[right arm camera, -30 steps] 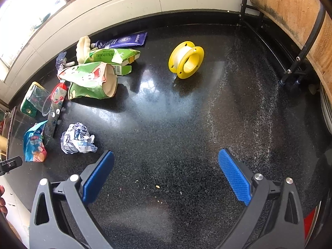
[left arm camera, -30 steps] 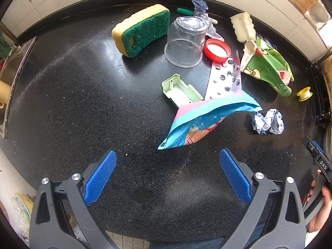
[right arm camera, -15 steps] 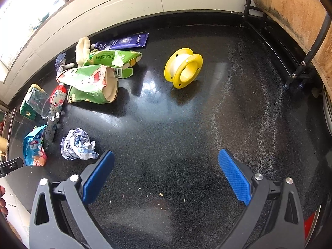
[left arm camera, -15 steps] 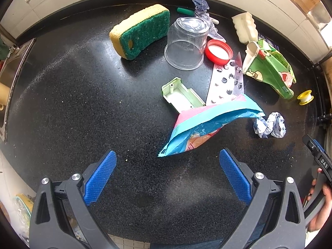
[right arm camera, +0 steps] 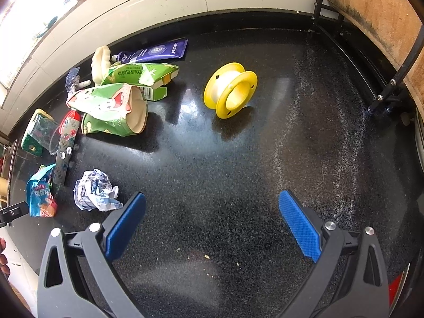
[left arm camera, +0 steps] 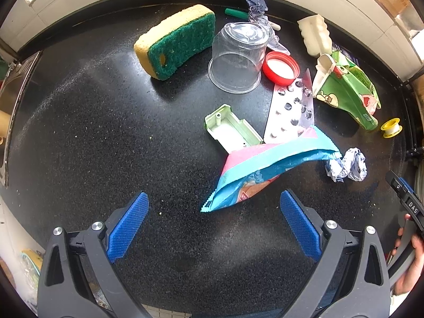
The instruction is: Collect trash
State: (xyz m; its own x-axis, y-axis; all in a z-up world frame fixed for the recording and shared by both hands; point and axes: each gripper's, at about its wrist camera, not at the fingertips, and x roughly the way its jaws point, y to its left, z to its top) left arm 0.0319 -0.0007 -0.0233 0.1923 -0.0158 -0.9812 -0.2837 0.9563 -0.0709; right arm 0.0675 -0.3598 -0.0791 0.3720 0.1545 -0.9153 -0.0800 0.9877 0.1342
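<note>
Left wrist: I'm hovering the left gripper (left arm camera: 214,220), jaws wide and empty, just short of the snack wrapper (left arm camera: 261,173) lying on the counter (left arm camera: 92,132); next I'm needing a forward reach. Right wrist: the right gripper (right arm camera: 212,225) is hanging wide too, crumpled paper (right arm camera: 95,194) lying off left.

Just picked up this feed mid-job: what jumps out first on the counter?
A blue and pink snack bag lies crumpled right ahead of the open left gripper, partly over a green plastic tray. Further back stand a green and yellow sponge and an upturned clear cup. In the right wrist view a yellow spool sits alone ahead of the open right gripper.
</note>
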